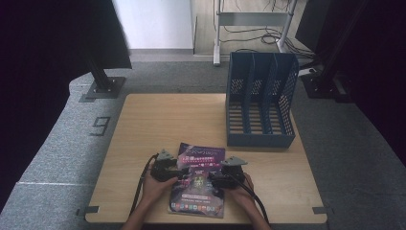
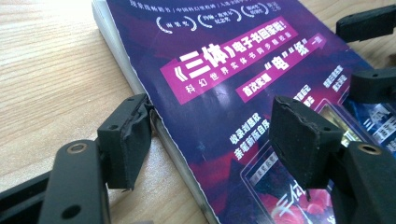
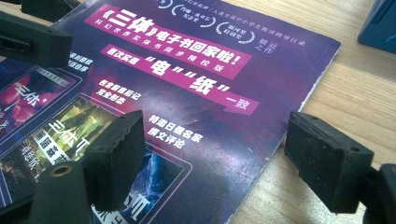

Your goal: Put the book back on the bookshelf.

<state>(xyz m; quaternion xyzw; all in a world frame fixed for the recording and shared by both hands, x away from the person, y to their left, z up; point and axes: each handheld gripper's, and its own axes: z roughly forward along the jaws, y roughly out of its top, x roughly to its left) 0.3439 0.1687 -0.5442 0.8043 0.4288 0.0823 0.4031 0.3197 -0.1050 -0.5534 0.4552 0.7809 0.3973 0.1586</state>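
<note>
Purple book [image 1: 198, 179] lies flat on the wooden table [image 1: 143, 129], near the front edge, between the two hands; cover dark purple with magenta banners and white Chinese print, its lower panels too blurred in the gripper views to read.

Left gripper [image 1: 173, 173] sits at the book's left edge; in the left gripper view its fingers [image 2: 126, 140] stand apart, released; one finger is on the table right against the book's spine edge, whether it touches is hard to say, the other hangs over the cover; nothing is clamped.

Right gripper [image 1: 216, 179] sits at the book's right edge; its fingers [image 3: 327, 161] are spread wide, released; in the right gripper view one finger is over the cover, the other over bare table just beside the book's edge; contact with the cover cannot be judged.

Forearms are cut off by the bottom of the high view; cables trail back from each gripper.

Blue file rack [image 1: 261, 103] stands at the table's far right, well apart from the book; three slots, mesh sides; a corner of it shows, cropped, at the upper right of the right gripper view.
</note>
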